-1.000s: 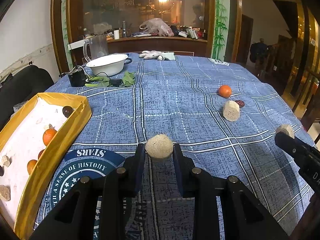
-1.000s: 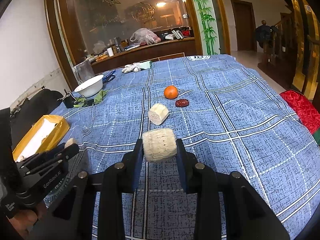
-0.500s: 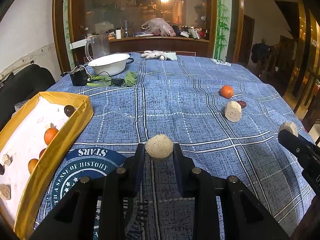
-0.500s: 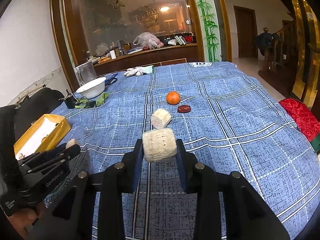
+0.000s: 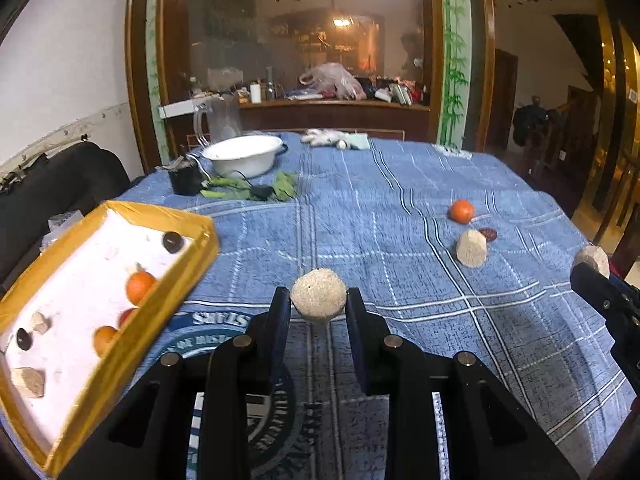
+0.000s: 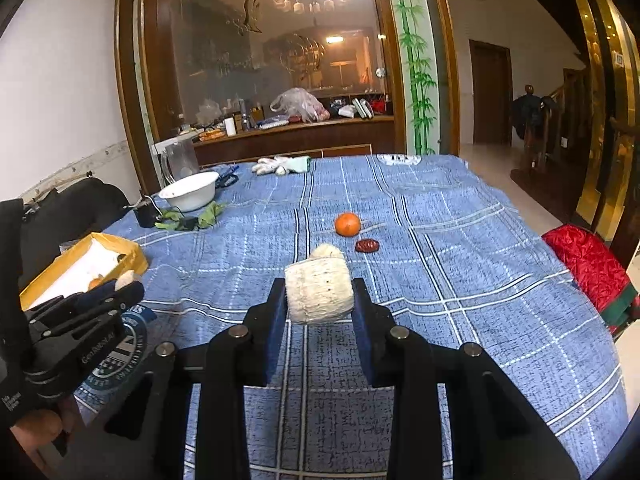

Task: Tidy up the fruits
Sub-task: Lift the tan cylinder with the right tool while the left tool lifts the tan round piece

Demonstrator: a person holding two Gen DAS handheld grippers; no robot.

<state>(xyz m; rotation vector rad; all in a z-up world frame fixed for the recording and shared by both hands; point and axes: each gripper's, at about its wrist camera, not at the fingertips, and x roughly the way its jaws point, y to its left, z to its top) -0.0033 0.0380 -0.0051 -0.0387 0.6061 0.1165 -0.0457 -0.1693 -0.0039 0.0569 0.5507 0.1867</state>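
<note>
L gripper (image 5: 318, 306) clamped on round pale fruit (image 5: 318, 295), frame centre; R gripper (image 6: 319, 300) clamped on cylindrical pale chunk (image 6: 319, 295). Yellow tray (image 5: 120, 336) lower left. Risk: round fruit slips from narrow grip, rolls off counter (image 5: 360, 208).

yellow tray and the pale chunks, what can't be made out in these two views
- Yellow tray: left wrist view cuts off its near corner at the frame edge; in the right wrist view the left claw covers much of it.
- Pale chunk on the cloth: right wrist view, mostly hidden behind the held cylinder.
- Chunk in the right claw: left wrist view shows only its end.
- Counter clutter behind the glass: too small and blurred.
</note>
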